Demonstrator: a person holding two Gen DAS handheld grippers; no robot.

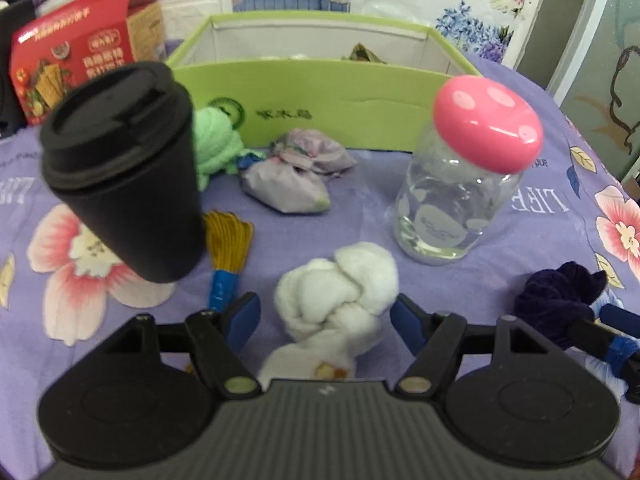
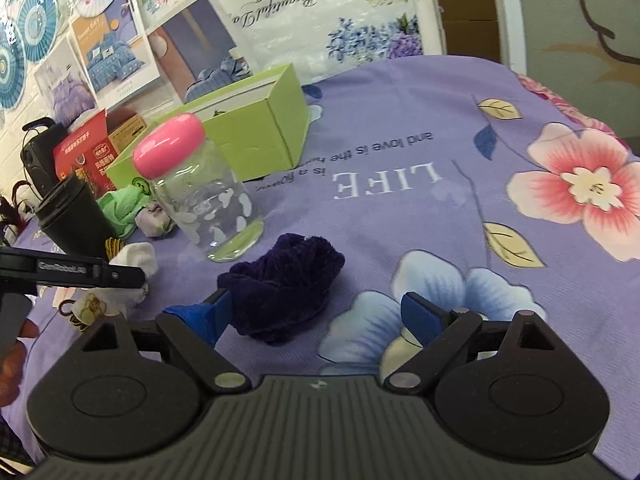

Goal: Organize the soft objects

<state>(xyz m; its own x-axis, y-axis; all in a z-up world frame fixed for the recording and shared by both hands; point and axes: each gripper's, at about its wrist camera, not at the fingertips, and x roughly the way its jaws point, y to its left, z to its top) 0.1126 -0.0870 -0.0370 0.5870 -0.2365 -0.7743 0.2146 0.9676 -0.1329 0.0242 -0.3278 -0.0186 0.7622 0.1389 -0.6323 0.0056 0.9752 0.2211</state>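
Note:
A white knotted sock bundle [image 1: 340, 300] lies on the purple floral cloth between the open fingers of my left gripper [image 1: 324, 320]; it also shows in the right wrist view [image 2: 134, 258]. A dark purple fuzzy bundle [image 2: 286, 284] lies between the open fingers of my right gripper [image 2: 320, 316], close to the left pad; it also shows in the left wrist view [image 1: 560, 300]. A green bundle [image 1: 214, 144], a lilac bundle [image 1: 292, 176] and a mustard yarn skein [image 1: 230, 240] lie further back. An open green box [image 1: 320, 96] stands behind them.
A black lidded cup [image 1: 124, 168] stands at the left. A clear jar with a pink lid [image 1: 460, 184] stands at the right. A red carton [image 1: 76, 52] sits behind the cup. The right gripper's finger [image 1: 618, 316] shows at the left wrist view's right edge.

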